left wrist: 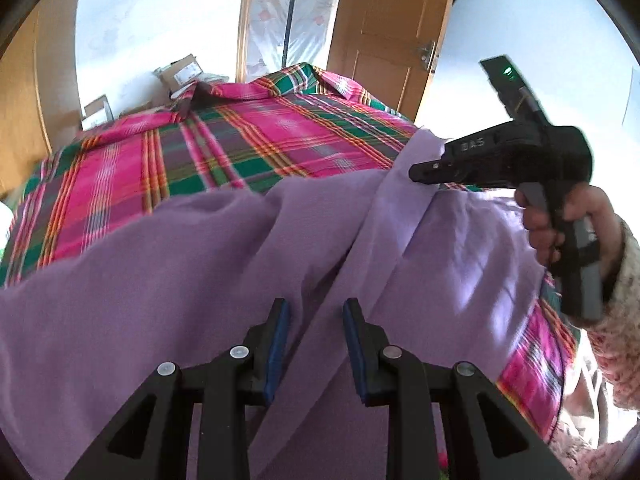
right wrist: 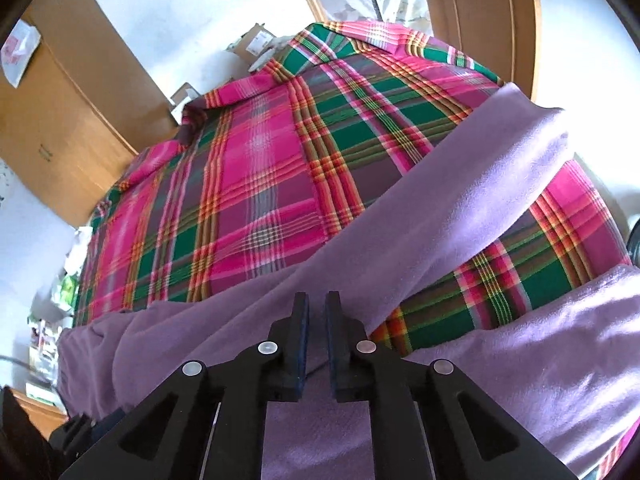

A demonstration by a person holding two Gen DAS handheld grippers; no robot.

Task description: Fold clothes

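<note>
Nearest the left camera, the left gripper (left wrist: 316, 312) hangs over a purple garment (left wrist: 180, 272), its blue-padded fingers (left wrist: 280, 344) spread apart with a ridge of the cloth running up between them; nothing is pinched. Over in the right camera, the right gripper (right wrist: 317, 308) has its fingers (right wrist: 301, 332) drawn nearly together, a thin slit left, and purple cloth lies under and around them. Whether they actually nip the fabric I cannot tell.

Seen from the left camera, the right gripper (left wrist: 416, 170) points left across the garment's raised fold, level with the bed. A hand (left wrist: 560, 232) in a speckled knit sleeve (left wrist: 608, 336) is wrapped round its grip, fingers curled on the trigger. Raised letters on the black body read "DAS".

Beyond, the garment sprawls rumpled over the near half of a bed in a pink and green plaid sheet (left wrist: 240, 136), one long sleeve (right wrist: 480, 184) stretched diagonally toward the far right. Past the bed stand cardboard boxes (left wrist: 180, 74) and a wooden door (left wrist: 392, 20).
</note>
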